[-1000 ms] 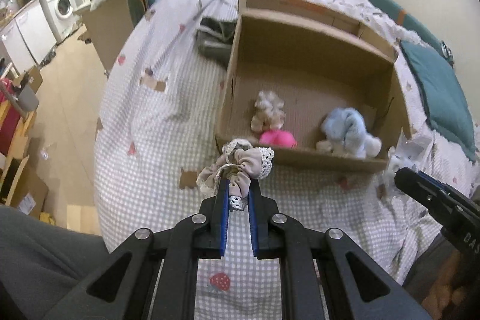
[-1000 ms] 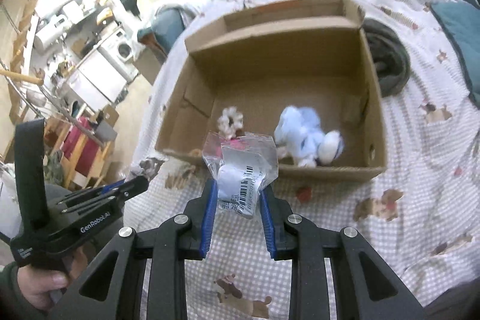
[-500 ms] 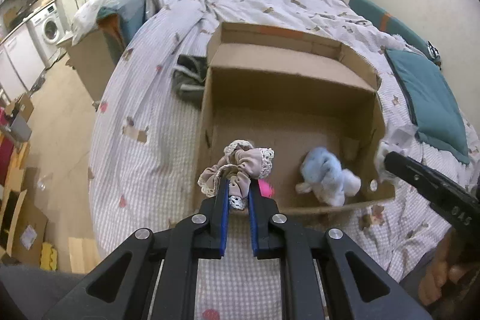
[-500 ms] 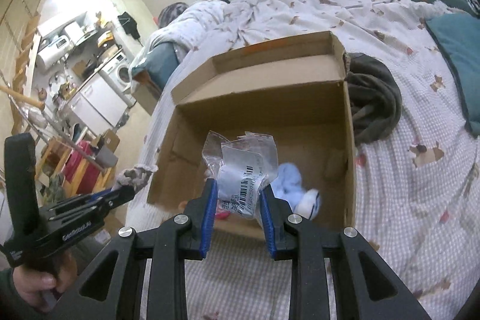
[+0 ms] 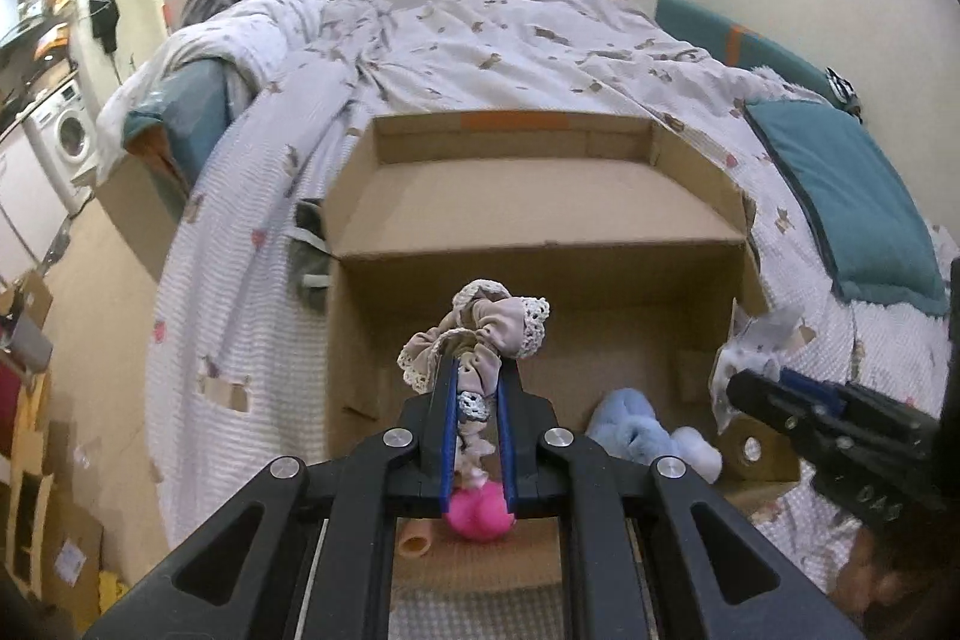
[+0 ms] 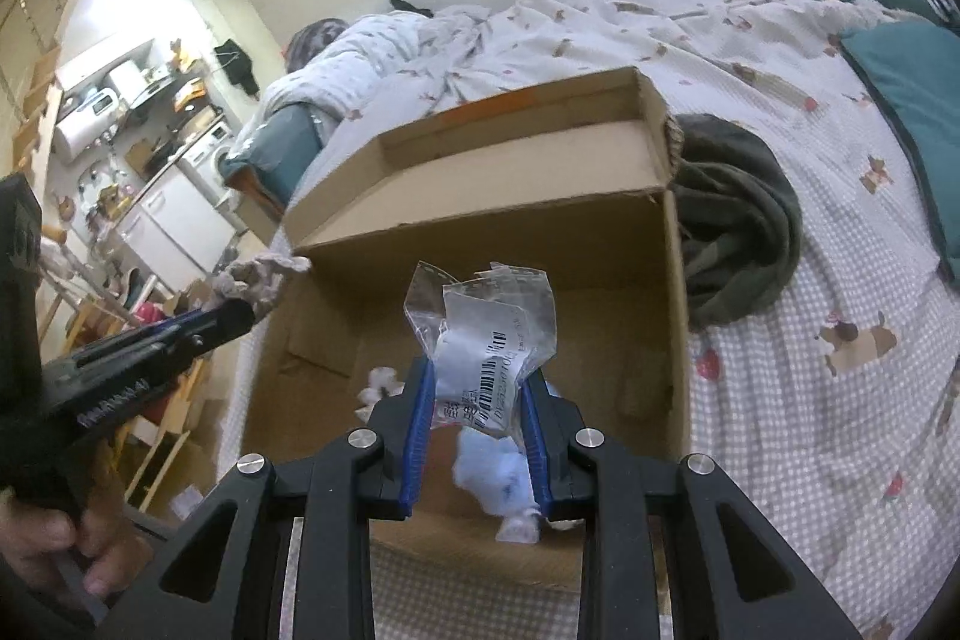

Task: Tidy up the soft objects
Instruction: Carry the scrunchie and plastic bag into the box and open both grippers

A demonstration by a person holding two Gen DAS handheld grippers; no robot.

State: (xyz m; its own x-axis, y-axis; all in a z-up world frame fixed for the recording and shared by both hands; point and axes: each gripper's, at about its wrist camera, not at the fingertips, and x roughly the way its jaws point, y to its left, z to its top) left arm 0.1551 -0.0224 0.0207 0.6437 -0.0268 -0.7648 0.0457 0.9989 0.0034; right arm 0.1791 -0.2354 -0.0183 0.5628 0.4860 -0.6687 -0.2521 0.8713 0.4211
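Above box [image 5: 540, 220], scrunchie [image 5: 480, 334] clamped, left hand-held gripper [image 5: 477, 388]

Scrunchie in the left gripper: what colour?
Beige-taupe scrunchie with cream lace edging; clearest in the left wrist view.

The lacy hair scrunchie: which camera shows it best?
The left wrist view. There the scrunchie sits centre frame, pinched in the left tongs, lace trim clear. The right wrist view catches only a blurry scrap of it at the left tongs' tip, near the cardboard box edge.
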